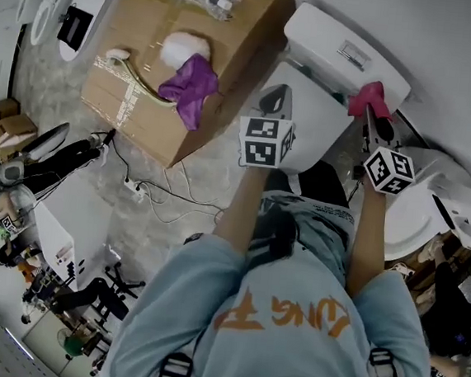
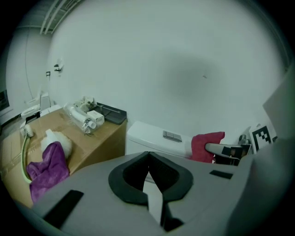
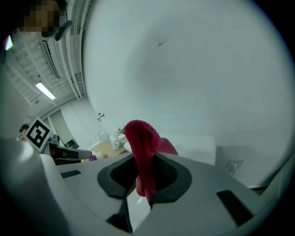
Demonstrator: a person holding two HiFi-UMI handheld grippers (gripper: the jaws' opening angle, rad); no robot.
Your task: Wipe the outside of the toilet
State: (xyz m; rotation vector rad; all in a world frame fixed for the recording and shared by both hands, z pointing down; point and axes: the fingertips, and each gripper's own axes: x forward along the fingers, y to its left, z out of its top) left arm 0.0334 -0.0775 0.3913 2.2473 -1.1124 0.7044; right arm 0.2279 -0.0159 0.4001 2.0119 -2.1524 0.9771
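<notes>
The white toilet stands against the wall, its tank (image 1: 336, 46) above the closed lid (image 1: 312, 129). My right gripper (image 1: 373, 114) is shut on a red cloth (image 1: 368, 97), which rests on the right end of the tank. In the right gripper view the red cloth (image 3: 142, 147) hangs clamped between the jaws of my right gripper (image 3: 144, 157), with the tank (image 3: 196, 146) just behind. My left gripper (image 1: 276, 99) hovers over the lid, shut and empty. In the left gripper view its tips (image 2: 148, 154) point at the tank (image 2: 154, 138), with the red cloth (image 2: 206, 145) to the right.
A large cardboard box (image 1: 144, 108) stands left of the toilet, carrying a purple cloth (image 1: 192, 86), a white fluffy thing (image 1: 183, 47) and a hose (image 1: 134, 74). Cables (image 1: 164, 200) lie on the floor. Another white toilet seat (image 1: 415, 221) sits at the right.
</notes>
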